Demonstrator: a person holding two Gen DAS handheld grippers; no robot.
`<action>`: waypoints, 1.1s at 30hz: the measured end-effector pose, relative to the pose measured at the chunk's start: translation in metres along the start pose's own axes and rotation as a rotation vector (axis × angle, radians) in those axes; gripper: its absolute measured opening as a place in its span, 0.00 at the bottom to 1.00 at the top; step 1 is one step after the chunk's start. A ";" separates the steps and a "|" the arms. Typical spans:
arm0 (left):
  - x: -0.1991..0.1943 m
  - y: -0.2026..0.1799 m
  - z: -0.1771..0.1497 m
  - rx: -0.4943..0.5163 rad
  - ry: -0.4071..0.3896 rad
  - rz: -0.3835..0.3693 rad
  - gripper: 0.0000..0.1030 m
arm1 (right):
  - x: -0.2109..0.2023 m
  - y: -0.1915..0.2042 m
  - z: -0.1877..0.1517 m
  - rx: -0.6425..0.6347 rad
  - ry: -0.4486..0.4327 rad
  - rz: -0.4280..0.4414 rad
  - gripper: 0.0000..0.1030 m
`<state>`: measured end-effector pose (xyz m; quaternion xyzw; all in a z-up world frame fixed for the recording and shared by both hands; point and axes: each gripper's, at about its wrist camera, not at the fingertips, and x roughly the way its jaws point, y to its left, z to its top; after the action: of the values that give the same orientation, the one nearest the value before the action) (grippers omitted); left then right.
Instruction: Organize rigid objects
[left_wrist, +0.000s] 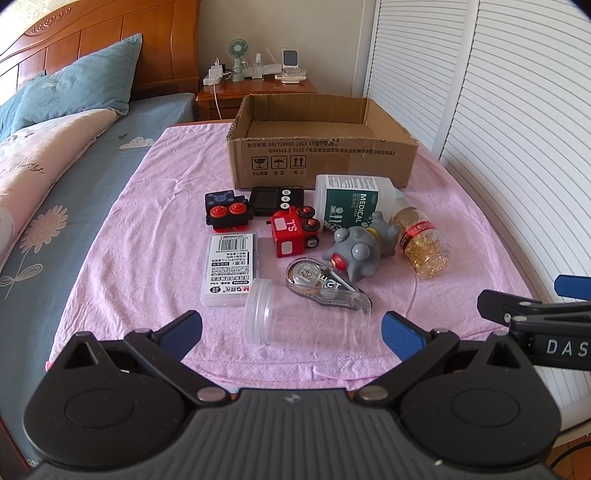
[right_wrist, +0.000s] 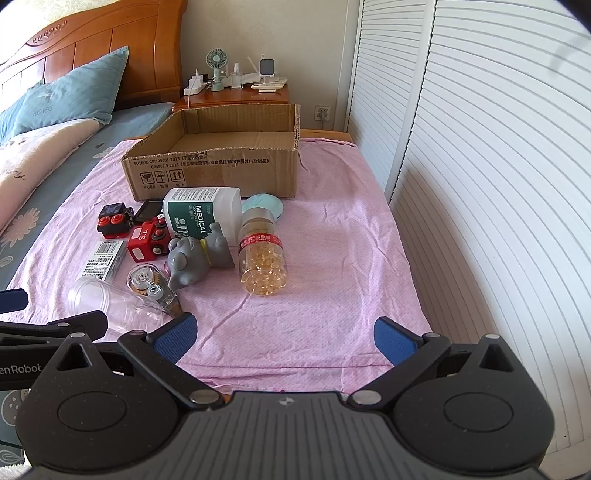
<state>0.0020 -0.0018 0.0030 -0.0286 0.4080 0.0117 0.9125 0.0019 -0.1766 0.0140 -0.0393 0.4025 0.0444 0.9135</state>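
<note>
Left wrist view: my left gripper (left_wrist: 291, 328) fills the bottom of the frame, its blue-padded fingers spread wide and empty, with a clear jar (left_wrist: 306, 314) lying on its side just beyond them at lower centre. Above the jar lies a tape dispenser (left_wrist: 325, 282) marked "12m". At centre left, a flat plastic case (left_wrist: 229, 269) shows a barcode and small print I cannot read. A red toy train (left_wrist: 293, 236) carries "T'S"; a black toy train (left_wrist: 227, 214) and a small black timer (left_wrist: 275, 201) sit above it. A white bottle (left_wrist: 351, 201) reads "MEDICAL"; a grey toy (left_wrist: 360, 251) touches it, and a capsule bottle (left_wrist: 423, 242) with a red band lies at right centre. An open cardboard box (left_wrist: 321, 162), upper centre, bears "GB/T29601-2013" and handling symbols. My right gripper shows at the right edge, lettered "DAS".

Right wrist view: my right gripper (right_wrist: 284, 338) is likewise wide open and empty, low in the frame. The objects cluster at left centre; the pink cloth (right_wrist: 332, 258) lies bare across the centre and right, up to its edge beside the slatted doors (right_wrist: 480, 166). "enRobot" is legible at lower left.
</note>
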 end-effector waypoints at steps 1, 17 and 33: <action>0.000 0.000 0.000 0.001 -0.002 0.000 0.99 | 0.000 0.000 0.000 0.000 0.000 0.000 1.00; 0.002 -0.001 -0.002 0.005 -0.012 0.002 0.99 | 0.000 -0.001 0.001 0.001 -0.004 0.000 1.00; 0.003 -0.001 -0.002 0.007 -0.016 -0.012 0.99 | 0.000 -0.002 0.001 0.001 -0.012 0.006 1.00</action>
<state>0.0026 -0.0029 -0.0009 -0.0275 0.4007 0.0050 0.9158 0.0030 -0.1781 0.0153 -0.0373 0.3970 0.0471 0.9159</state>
